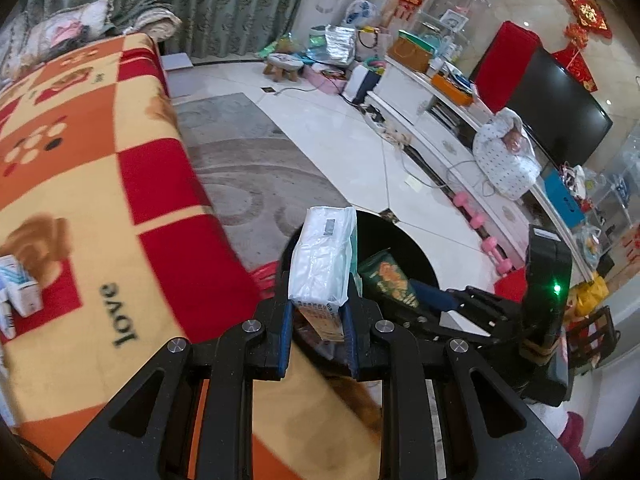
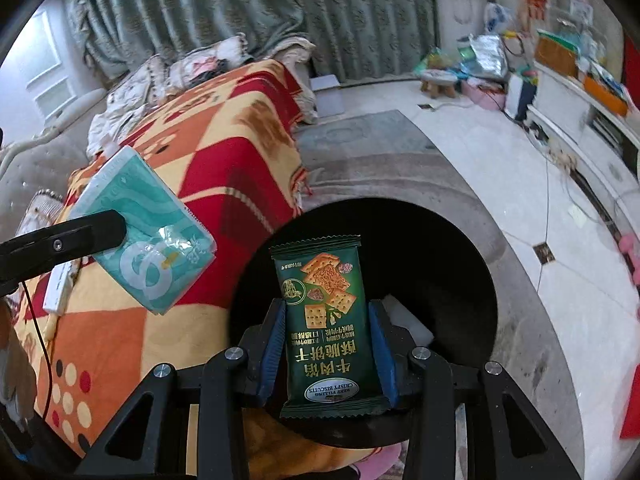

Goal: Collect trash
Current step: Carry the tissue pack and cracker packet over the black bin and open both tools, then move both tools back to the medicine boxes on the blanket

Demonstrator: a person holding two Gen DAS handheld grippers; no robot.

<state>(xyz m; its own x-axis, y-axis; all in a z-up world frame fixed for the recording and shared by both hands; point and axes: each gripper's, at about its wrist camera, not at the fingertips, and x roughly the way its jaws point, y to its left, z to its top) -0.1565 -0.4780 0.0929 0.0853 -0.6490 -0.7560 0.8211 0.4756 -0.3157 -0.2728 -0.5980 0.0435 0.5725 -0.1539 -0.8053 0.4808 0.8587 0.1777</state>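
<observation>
My left gripper (image 1: 318, 312) is shut on a white and teal tissue pack (image 1: 322, 264), held over the near rim of a black trash bin (image 1: 400, 248). The same pack (image 2: 146, 236) shows in the right wrist view at the left, held by the left gripper's finger (image 2: 80, 234) above the sofa. My right gripper (image 2: 328, 340) is shut on a green biscuit packet (image 2: 326, 320), held upright over the black bin's (image 2: 440, 264) opening. That packet (image 1: 390, 280) and the right gripper (image 1: 460, 304) also show in the left wrist view.
A sofa with an orange, red and yellow blanket (image 1: 88, 184) lies left of the bin, with small boxes (image 1: 20, 288) on it. A grey rug (image 1: 248, 168) and white tile floor lie beyond. A TV stand (image 1: 448, 128), pink dumbbells (image 1: 480, 224) and clutter stand at the right.
</observation>
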